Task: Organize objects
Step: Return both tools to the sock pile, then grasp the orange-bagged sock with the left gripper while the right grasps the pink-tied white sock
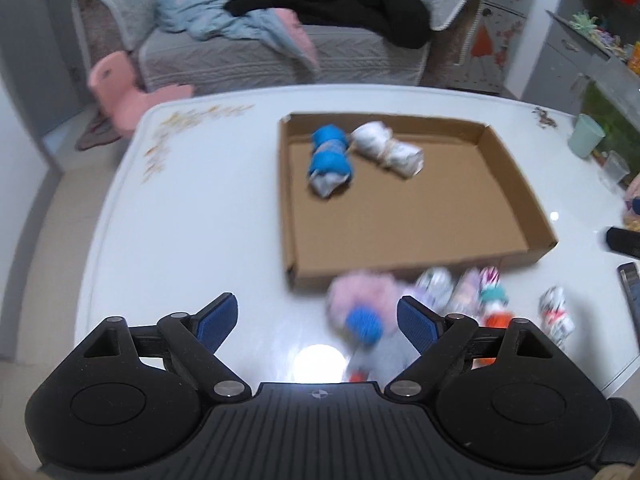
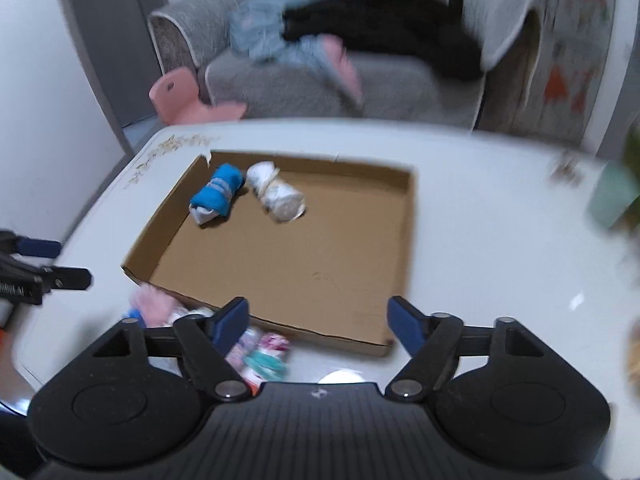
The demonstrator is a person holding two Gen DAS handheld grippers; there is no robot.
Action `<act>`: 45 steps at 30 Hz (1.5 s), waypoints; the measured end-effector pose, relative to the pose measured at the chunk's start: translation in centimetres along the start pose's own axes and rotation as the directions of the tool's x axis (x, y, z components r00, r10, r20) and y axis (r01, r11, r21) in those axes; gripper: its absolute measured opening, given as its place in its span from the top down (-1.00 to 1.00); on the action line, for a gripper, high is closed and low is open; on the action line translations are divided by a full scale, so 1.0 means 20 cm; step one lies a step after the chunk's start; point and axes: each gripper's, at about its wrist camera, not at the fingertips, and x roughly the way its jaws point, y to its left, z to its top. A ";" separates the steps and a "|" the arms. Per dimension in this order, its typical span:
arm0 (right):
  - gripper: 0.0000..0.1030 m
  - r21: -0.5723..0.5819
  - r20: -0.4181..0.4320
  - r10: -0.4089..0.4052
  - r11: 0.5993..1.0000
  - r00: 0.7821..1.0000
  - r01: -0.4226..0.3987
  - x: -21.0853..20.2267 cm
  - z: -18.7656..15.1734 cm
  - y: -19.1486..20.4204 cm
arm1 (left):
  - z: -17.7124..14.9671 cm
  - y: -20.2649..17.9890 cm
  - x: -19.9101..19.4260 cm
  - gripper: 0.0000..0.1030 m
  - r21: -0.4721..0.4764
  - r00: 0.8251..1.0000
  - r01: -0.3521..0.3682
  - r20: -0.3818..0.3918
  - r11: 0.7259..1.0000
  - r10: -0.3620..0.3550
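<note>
Socks in box: a blue rolled pair (image 1: pixel 329 160) and a white rolled pair (image 1: pixel 387 149) lie side by side, just touching, in the far left corner of the cardboard box (image 1: pixel 420 216).
Socks outside box: a blurred row of rolled pairs on the worktop (image 1: pixel 192 216) along the box's near wall; a pink bundle with a blue ball (image 1: pixel 362 312) nearest that wall's left end.
Box: shallow, open-topped, flat on the white worktop.
My left fingers (image 1: pixel 318 322): wide apart, nothing clamped, hovering on the near side of the box.
My right fingers (image 2: pixel 318 322): wide apart, nothing between them, above the box's near wall.
Beyond the box: a grey sofa (image 1: pixel 280 52) piled with clothes.
</note>
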 end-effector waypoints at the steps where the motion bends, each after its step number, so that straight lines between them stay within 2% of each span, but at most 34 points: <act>1: -0.98 -0.010 0.043 -0.009 1.000 0.999 0.009 -0.04 -0.05 0.01 | -0.04 0.01 0.00 -0.85 -0.028 1.000 0.008 -0.006 1.000 -0.008; 2: -0.99 -0.001 0.032 0.011 1.000 0.999 -0.011 -0.04 -0.09 0.01 | -0.08 0.02 0.00 -0.85 -0.050 1.000 0.021 -0.018 0.999 -0.022; 3: -0.99 0.020 -0.022 0.025 0.999 0.999 -0.025 0.00 -0.12 0.00 | -0.12 0.03 0.01 -0.85 -0.061 0.999 0.022 -0.033 0.998 -0.024; 4: -0.97 0.042 -0.053 0.006 0.999 0.999 -0.004 0.03 -0.15 -0.02 | -0.16 0.02 0.02 -0.84 -0.053 0.999 0.007 -0.044 0.999 -0.009; 6: -0.84 0.046 -0.050 -0.054 0.997 0.997 0.056 0.05 -0.18 -0.02 | -0.23 0.01 0.05 -0.84 -0.037 0.998 -0.012 -0.054 0.999 0.010; 7: -0.86 0.041 -0.036 -0.083 0.996 0.996 0.084 0.06 -0.20 -0.02 | -0.26 0.02 0.06 -0.84 -0.037 0.998 -0.019 -0.057 0.999 0.017; 9: -0.89 0.069 -0.050 -0.075 0.995 0.996 0.079 0.09 -0.22 -0.03 | -0.32 0.02 0.10 -0.81 -0.031 0.996 -0.020 -0.083 0.999 0.017; 10: -0.85 0.086 -0.081 -0.061 0.994 0.995 0.068 0.12 -0.23 -0.05 | -0.34 0.01 0.12 -0.80 -0.014 0.995 -0.019 -0.100 1.000 0.018; 11: -0.72 0.097 -0.101 -0.052 0.993 0.993 0.062 0.15 -0.24 -0.05 | -0.37 0.00 0.14 -0.80 0.002 0.994 -0.023 -0.111 1.000 0.023; 13: -0.58 0.115 -0.129 -0.062 0.990 0.990 0.077 0.21 -0.26 -0.07 | -0.40 0.00 0.16 -0.80 0.003 0.992 -0.017 -0.121 1.000 0.017; 16: -0.47 0.145 -0.156 -0.039 0.987 0.987 0.062 0.27 -0.29 -0.10 | -0.41 -0.01 0.18 -0.81 0.009 0.993 -0.023 -0.114 1.000 0.024; 19: -0.44 0.150 -0.176 -0.038 0.987 0.984 0.065 0.32 -0.30 -0.10 | -0.43 -0.02 0.23 -0.82 0.033 0.992 -0.034 -0.124 0.999 0.038; 22: -0.25 0.146 -0.184 -0.055 0.986 0.981 0.083 0.33 -0.33 -0.10 | -0.44 -0.01 0.26 -0.83 0.028 0.992 -0.028 -0.125 0.999 0.032; 30: -0.11 0.132 -0.218 -0.050 0.988 0.975 0.080 0.40 -0.36 -0.09 | -0.45 -0.01 0.32 -0.82 0.039 0.990 -0.038 -0.135 0.999 0.043; 35: 0.29 0.106 -0.236 -0.035 0.992 0.971 0.061 0.40 -0.42 -0.03 | -0.46 -0.01 0.36 -0.78 0.043 0.990 -0.024 -0.139 0.999 0.030; 36: 0.30 0.109 -0.240 -0.035 0.992 0.970 0.063 0.40 -0.43 -0.03 | -0.46 -0.01 0.36 -0.77 0.041 0.990 -0.022 -0.138 0.999 0.028; 38: 0.38 0.114 -0.240 -0.033 0.992 0.970 0.062 0.40 -0.44 -0.04 | -0.45 0.00 0.35 -0.69 0.039 0.991 -0.018 -0.134 0.999 0.023; 39: 0.41 0.122 -0.242 -0.024 0.991 0.970 0.055 0.40 -0.44 -0.04 | -0.45 -0.01 0.35 -0.57 0.040 0.991 -0.016 -0.129 0.999 0.021; 41: 0.52 0.120 -0.250 0.005 0.992 0.968 0.026 0.40 -0.44 -0.05 | -0.43 -0.02 0.34 -0.26 0.052 0.993 -0.007 -0.116 0.999 0.013; 42: 0.52 0.122 -0.250 0.008 0.992 0.968 0.023 0.40 -0.45 -0.05 | -0.43 -0.03 0.33 0.03 0.055 0.994 -0.001 -0.113 0.999 0.007; 43: 0.53 0.122 -0.250 0.011 0.992 0.968 0.020 0.40 -0.45 -0.05 | -0.42 -0.03 0.33 0.21 0.052 0.994 0.001 -0.112 0.999 0.005; 45: 0.54 0.128 -0.252 0.022 0.992 0.968 0.011 0.39 -0.45 -0.06 | -0.43 -0.04 0.32 0.26 0.051 0.994 0.006 -0.112 0.999 0.000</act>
